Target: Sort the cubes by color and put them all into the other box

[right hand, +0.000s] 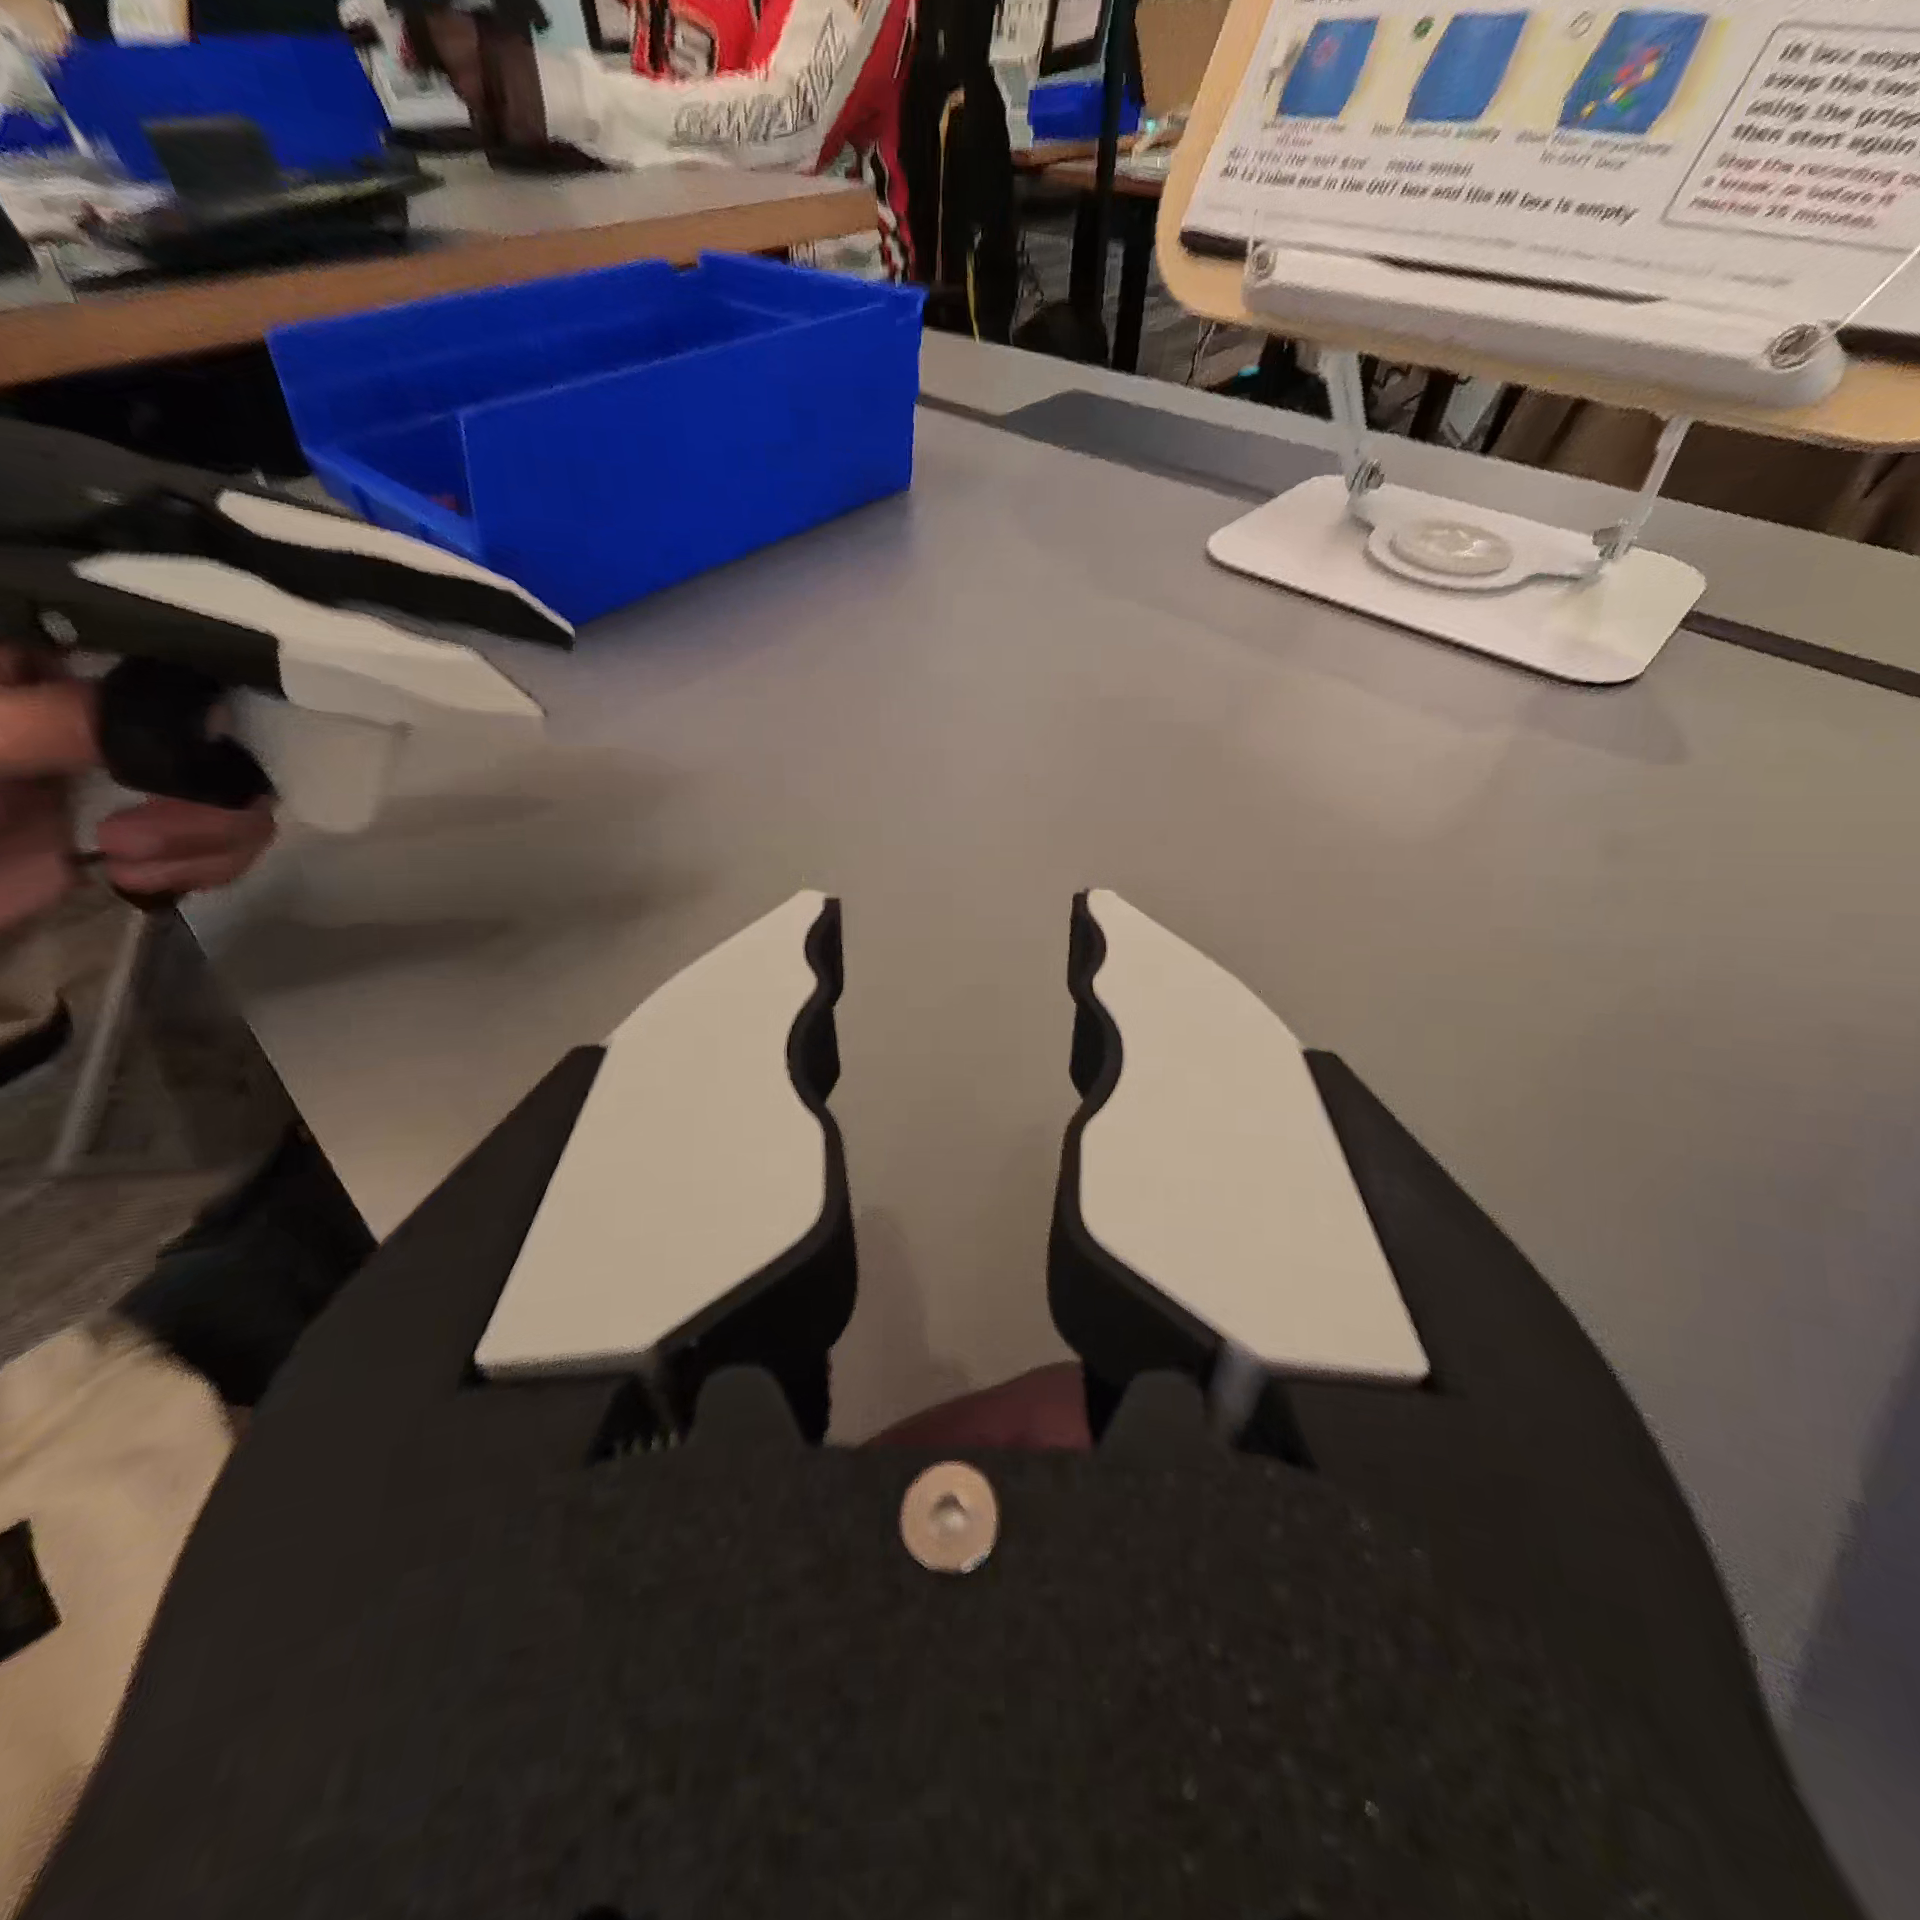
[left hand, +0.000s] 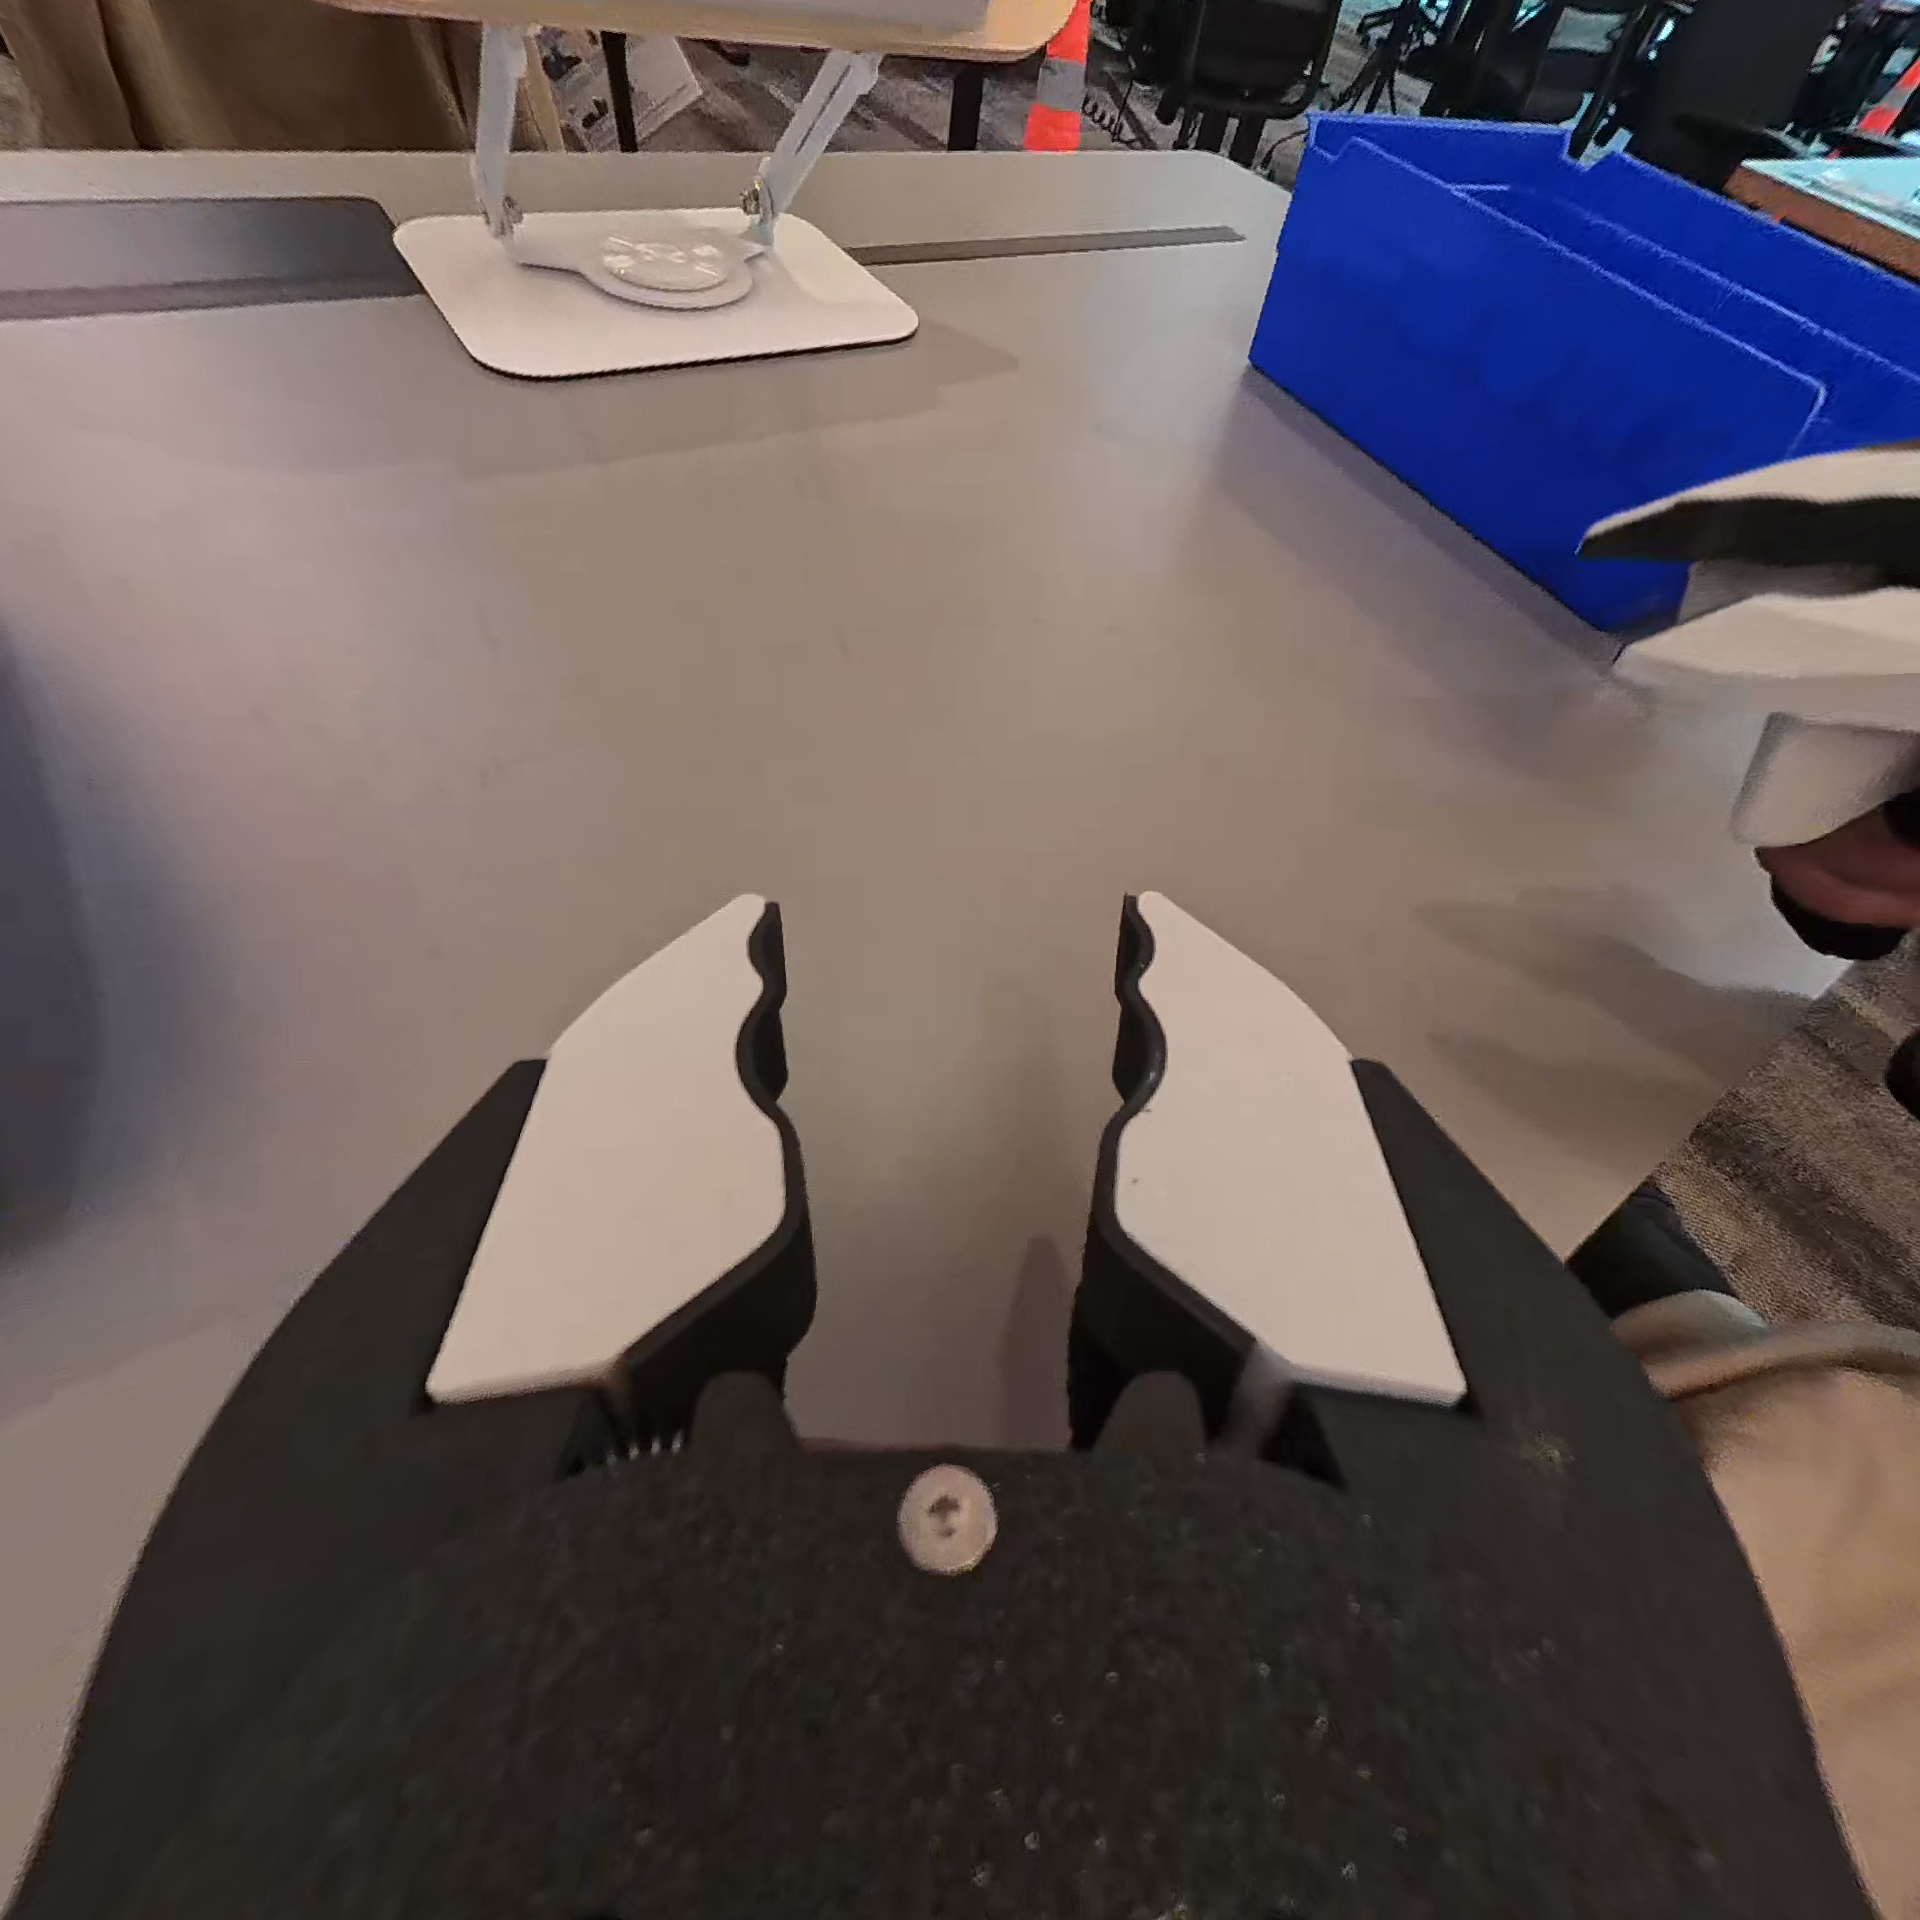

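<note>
Left gripper: fingers apart, nothing between them — only bare grey table ahead.
Right gripper: also spread, narrower gap, empty.
Blue box, left wrist view: upper right of the frame, its long axis running away toward the far right.
Blue box, right wrist view: upper left, a divider wall visible inside; a speck of red low inside may be a cube, too small to tell.
Cubes: none clearly in view; no second box seen on this table either.
Nearer hand: hard to call — the box sits between the two, each gripper must swing inward.
Writing: an instruction sheet on a white stand, upper right; printed text and small pictures, not repeated here.
Brands: none I can make out on the grippers or the box.
</note>
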A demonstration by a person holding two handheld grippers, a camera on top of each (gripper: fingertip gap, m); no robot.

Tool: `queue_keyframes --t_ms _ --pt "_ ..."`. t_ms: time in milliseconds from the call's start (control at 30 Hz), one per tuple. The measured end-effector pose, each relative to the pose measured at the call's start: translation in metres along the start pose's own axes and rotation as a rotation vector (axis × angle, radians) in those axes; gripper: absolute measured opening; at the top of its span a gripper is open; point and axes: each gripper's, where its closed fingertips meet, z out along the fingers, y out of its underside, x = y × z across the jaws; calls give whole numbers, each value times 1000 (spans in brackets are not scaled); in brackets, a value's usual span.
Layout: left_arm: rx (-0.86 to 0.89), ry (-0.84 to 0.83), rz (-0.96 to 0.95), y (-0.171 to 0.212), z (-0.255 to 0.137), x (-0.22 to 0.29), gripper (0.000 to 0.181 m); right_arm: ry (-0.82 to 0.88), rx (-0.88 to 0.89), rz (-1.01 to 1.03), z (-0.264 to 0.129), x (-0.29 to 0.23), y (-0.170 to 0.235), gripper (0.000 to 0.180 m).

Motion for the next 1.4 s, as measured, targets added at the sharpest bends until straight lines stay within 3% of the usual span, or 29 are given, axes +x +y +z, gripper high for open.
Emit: queue_keyframes --t_ms 100,367,500,633,767,867,967,1133,1300,1333,1367,1400 --pt "-6 1 9 3 -4 -1 61 49 -26 -90 0 -2 14 42" --pt "-60 82 -5 12 -15 7 59 -1 -71 -59 8 -10 31 40" --pt "-96 210 -37 13 -47 16 59 -2 -72 -54 7 -7 30 39" --pt "-93 177 -87 -6 -93 -27 60 -14 -74 -20 4 -3 31 38" --pt "-165 -45 -7 -39 -106 -109 59 -29 -71 -11 4 -2 28 36" --pt "-173 -182 54 -75 -85 -177 60 -37 -67 -15 6 -2 25 36" --pt "-259 -260 58 -86 -36 -246 60 -39 -66 -20 8 -3 22 35" --pt "-484 -220 64 -54 53 -318 62 -45 -81 -45 13 -7 24 35" --pt "-597 -226 77 -25 94 -344 62 -55 -105 -31 17 -7 31 34" --pt "-588 -214 64 -24 98 -344 53 -59 -110 -24 17 -7 32 34" --pt "-572 -205 56 -25 100 -344 29 -62 -115 -18 18 -7 34 34" --pt "-553 -190 58 -26 102 -343 23 -63 -120 -14 17 -7 36 33"
